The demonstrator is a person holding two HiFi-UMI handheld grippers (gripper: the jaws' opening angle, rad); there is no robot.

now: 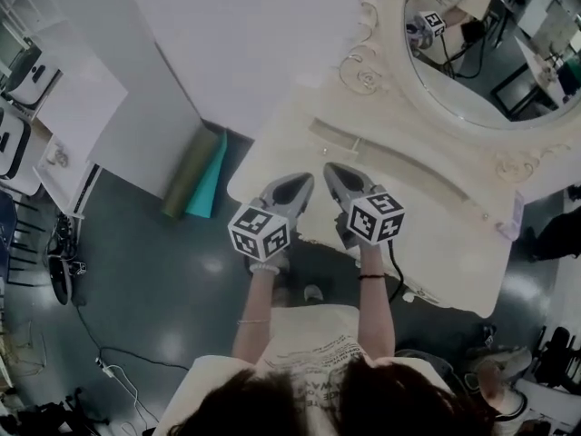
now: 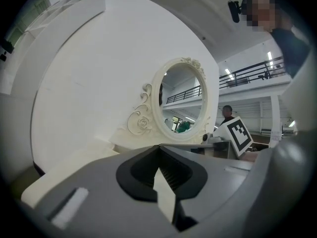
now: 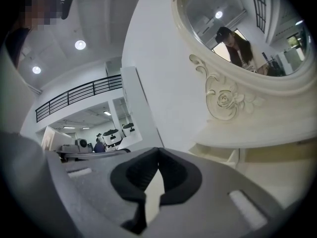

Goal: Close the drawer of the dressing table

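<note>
- The cream dressing table [image 1: 454, 234], scroll-carved beside its oval mirror [image 1: 472, 44], stands before us against a white wall. We cannot make out its drawer.
- Our left gripper [image 1: 305, 180] and right gripper [image 1: 332, 171] hover over the near edge, both pairs of jaws pressed together on nothing.
- Dark floor lies open leftward, past rolled mats [image 1: 201, 175].
- The print on our shirt [image 1: 313, 361] is too small to read.

Centre left in the head view, an olive rolled mat [image 1: 191, 175] and a teal rolled mat [image 1: 211, 182] sit side by side on the dark floor [image 1: 154, 280], at the foot of a white wall panel [image 1: 136, 116]. White shelving [image 1: 54, 107] fills the upper left, and a white cable [image 1: 123, 380] trails at lower left. At the left of the right gripper view, a black balcony railing [image 3: 74, 95] runs below a round ceiling light [image 3: 80, 44].
</note>
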